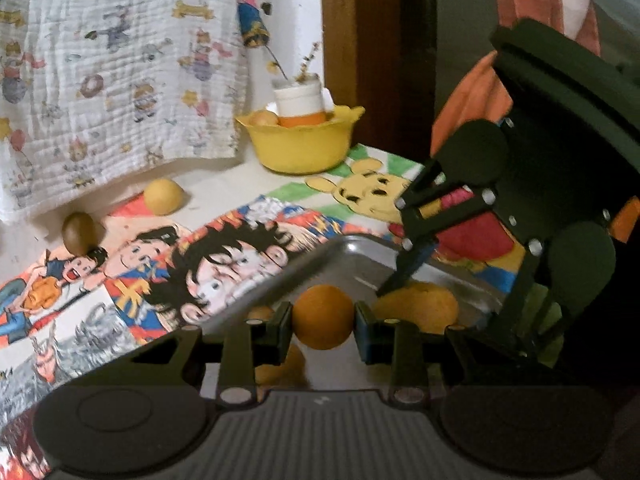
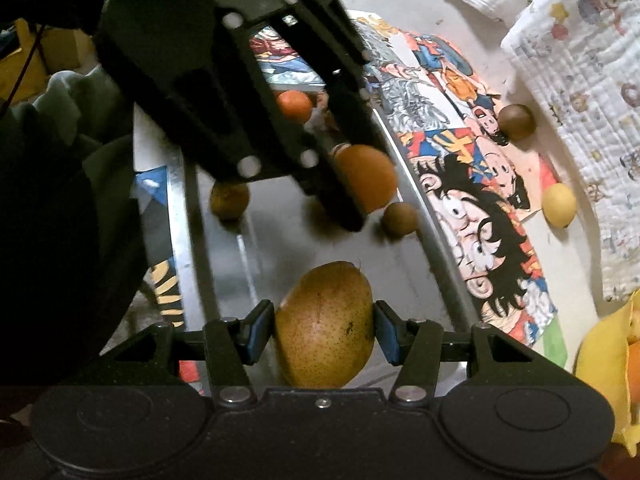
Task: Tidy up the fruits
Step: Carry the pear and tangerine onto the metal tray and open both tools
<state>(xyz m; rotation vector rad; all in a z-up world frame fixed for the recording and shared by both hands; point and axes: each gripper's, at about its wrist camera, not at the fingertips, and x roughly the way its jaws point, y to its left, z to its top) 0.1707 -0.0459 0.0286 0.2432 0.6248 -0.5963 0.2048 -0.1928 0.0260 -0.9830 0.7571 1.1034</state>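
holding both grippers over the metal tray [image 2: 404, 196], we clamp an orange [image 1: 323, 317] in our left gripper [image 1: 323, 326] and a pear [image 2: 325, 326] in our right gripper [image 2: 325, 330].

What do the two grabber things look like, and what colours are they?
Both look alike. The left gripper and the right gripper are black plastic, with a ribbed base, two big round discs and thin arms joined by silver bolts. The fingers have blue pads on the inside. An orange-pink sleeve shows behind the right one in the left view.
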